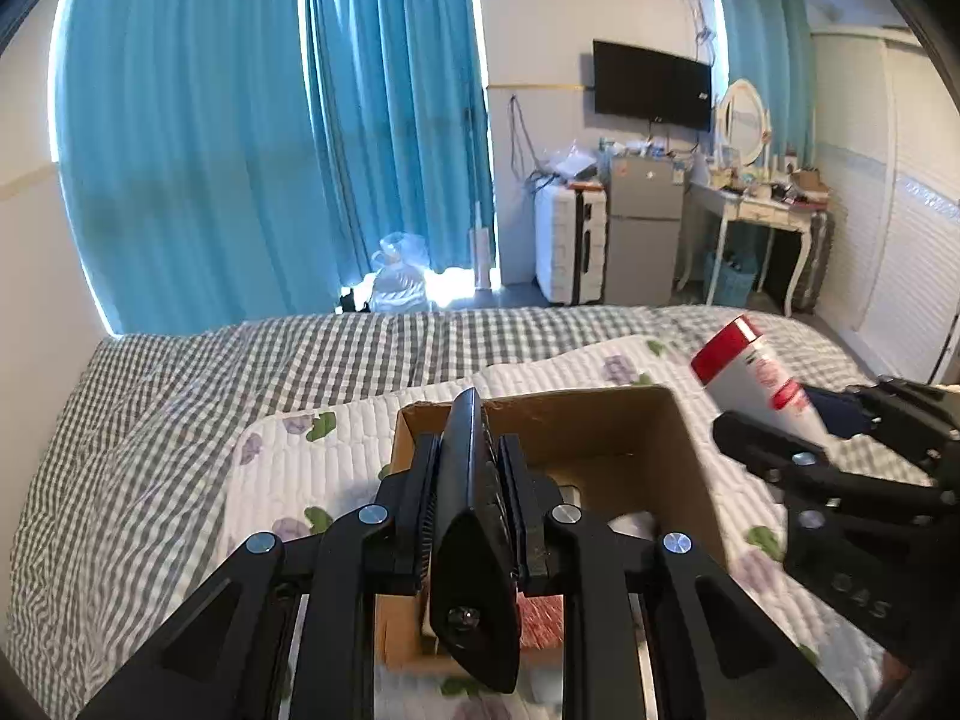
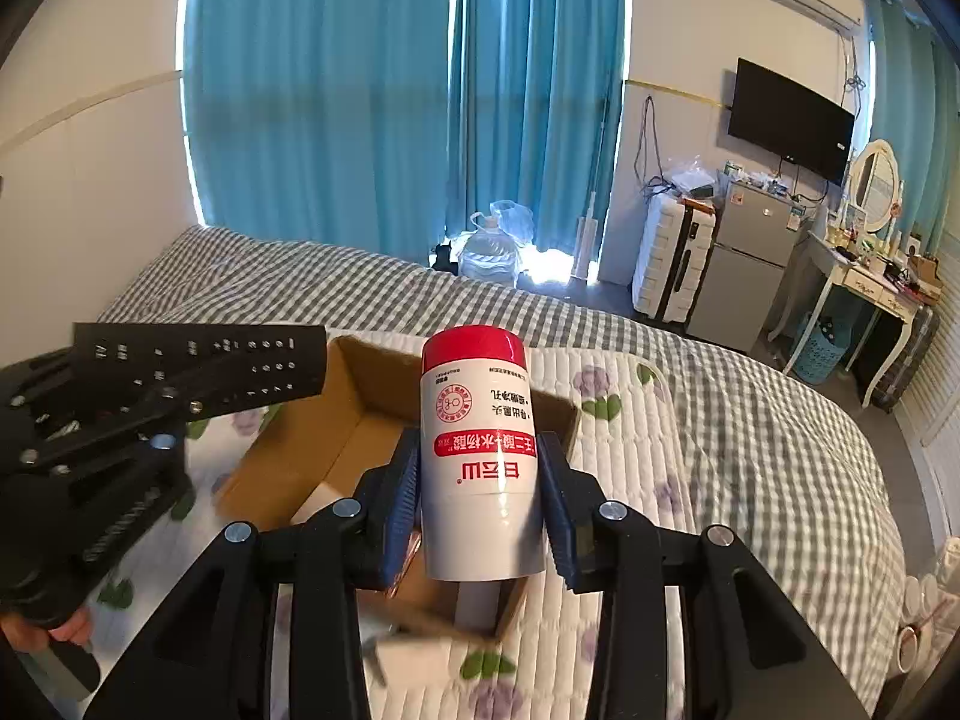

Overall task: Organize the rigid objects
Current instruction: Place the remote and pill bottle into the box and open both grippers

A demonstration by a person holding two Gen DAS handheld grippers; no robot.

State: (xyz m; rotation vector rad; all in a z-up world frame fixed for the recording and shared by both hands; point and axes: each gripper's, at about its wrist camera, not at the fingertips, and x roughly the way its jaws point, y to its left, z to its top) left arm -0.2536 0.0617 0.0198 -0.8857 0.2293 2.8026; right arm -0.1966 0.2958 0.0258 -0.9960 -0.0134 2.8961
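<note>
Both tools w/ remote (image 1: 474, 516), bottle (image 2: 477, 450) over bed (image 1: 180, 384), curtained rm.

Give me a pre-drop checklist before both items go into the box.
1. Left claw shut on remote: ok.
2. Right claw shut on bottle: ok.
3. Remote above box opening: ok.
4. Bottle above the opening: ok in the right wrist view.
5. Free floor space in the box: cannot tell; things already lie inside.
6. Claws apart from each other: ok.
</note>
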